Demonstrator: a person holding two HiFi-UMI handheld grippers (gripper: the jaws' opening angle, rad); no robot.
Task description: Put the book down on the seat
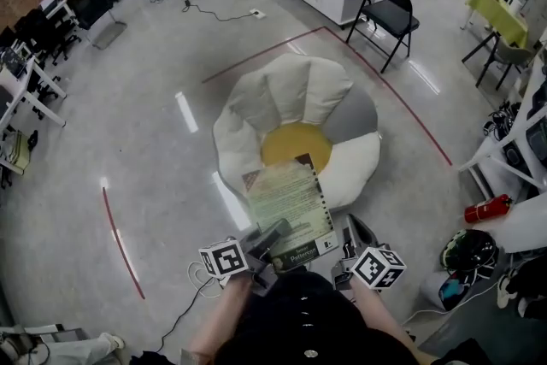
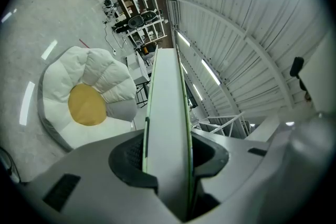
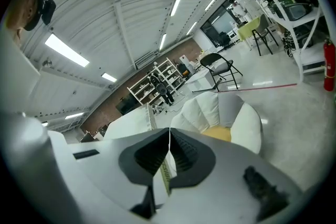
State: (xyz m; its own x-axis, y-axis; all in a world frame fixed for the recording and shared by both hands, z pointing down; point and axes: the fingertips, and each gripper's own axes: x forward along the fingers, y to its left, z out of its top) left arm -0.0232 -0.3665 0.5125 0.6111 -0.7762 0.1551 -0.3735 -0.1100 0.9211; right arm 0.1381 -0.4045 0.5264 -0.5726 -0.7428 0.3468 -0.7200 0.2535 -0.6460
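The book (image 1: 289, 205) is covering the near rim of the seat (image 1: 282, 98) beyond the fingers (image 1: 272, 235); its near corners are disappearing between them, its print showing unreadably small.

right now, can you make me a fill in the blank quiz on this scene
The left gripper and right gripper each have jaws shut on the green-covered ____.
The white petal-shaped cushion seat has a ____ centre.
The folding metal chair beyond the seat is ____.
Missing words: book; yellow; black
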